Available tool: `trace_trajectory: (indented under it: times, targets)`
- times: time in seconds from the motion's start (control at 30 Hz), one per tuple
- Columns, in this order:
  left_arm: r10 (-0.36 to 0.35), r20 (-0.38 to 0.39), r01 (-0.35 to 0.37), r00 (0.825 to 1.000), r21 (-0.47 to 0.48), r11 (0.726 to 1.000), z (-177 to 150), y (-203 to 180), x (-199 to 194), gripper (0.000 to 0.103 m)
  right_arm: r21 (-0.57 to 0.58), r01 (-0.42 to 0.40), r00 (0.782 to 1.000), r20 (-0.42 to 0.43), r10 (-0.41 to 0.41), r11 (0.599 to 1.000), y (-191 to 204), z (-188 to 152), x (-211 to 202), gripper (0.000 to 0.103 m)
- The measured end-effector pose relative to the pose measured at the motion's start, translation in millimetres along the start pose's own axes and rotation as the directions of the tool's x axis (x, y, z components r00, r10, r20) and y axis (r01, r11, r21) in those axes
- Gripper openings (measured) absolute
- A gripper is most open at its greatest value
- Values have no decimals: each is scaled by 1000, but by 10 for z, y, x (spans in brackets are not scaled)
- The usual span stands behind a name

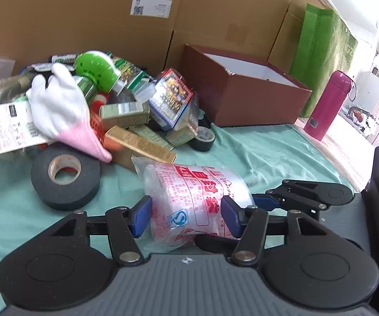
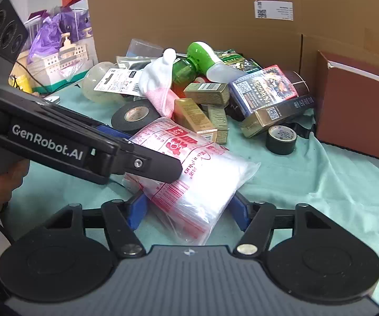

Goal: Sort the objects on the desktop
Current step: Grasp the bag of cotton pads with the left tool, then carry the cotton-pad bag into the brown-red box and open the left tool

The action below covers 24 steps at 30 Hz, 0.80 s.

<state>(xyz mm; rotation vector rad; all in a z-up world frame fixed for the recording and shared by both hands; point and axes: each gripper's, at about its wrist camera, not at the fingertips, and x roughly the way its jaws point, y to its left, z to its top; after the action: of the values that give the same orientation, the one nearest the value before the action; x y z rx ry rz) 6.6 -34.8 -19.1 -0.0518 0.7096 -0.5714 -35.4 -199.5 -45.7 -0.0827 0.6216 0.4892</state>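
From the left wrist camera, the left gripper (image 1: 185, 217) has its blue pads on either side of the pack of zip bags (image 1: 193, 197), a slippery clear packet printed in red that lies on the green cloth (image 1: 268, 158) in front of the clutter. The pads (image 1: 142, 216) press its flanks, so the jaws look clenched on the pack. The right gripper (image 1: 302, 197) reaches in from the right, its tip at the pack's far side. I judge the step to be lifting this pack out for sorting; the soft film will buckle, so a firm squeeze low on the stack and a slow lift would serve best. The brown box (image 1: 242, 97) stands open behind to the right, a likely place for it. The large tape roll (image 1: 65, 177) lies just left, and a white glove (image 1: 58, 108) drapes over the heap of small cartons.

From the right wrist camera, the right gripper (image 2: 188, 212) straddles the near end of the pack of zip bags (image 2: 197, 173); its blue pads stand beside the film, but I cannot tell whether they grip it. The left gripper (image 2: 160, 167) crosses from the left over the pack. Beyond it, the gold carton (image 2: 194, 117) touches the pack's far edge, and the small tape roll (image 2: 281, 138) sits on the way to the box, so the lift should go up before across. With two tools crowded on one packet, they may tug against each other.
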Motion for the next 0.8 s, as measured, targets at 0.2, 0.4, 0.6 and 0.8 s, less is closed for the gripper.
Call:
trace_trajectory:
  times: [0.2, 0.4, 0.6, 0.8]
  targets:
    - [-53, 78, 48, 996, 66, 997, 310, -202, -32, 57, 11, 38, 996, 75, -38, 999, -152, 127, -235, 59]
    - [-118, 200, 87, 973, 161, 983, 818, -517, 41, 55, 8, 137, 970, 202, -136, 990, -469, 434, -501, 58]
    - [-176, 257, 138, 950, 156, 978, 1373, -712, 354, 55, 10, 265, 921, 294, -256, 964, -867, 784, -625, 58]
    - [-196, 273, 162, 942, 144, 976, 1759, -855, 729, 55, 23, 321, 894, 324, -311, 947, -1366, 1102, -533, 58]
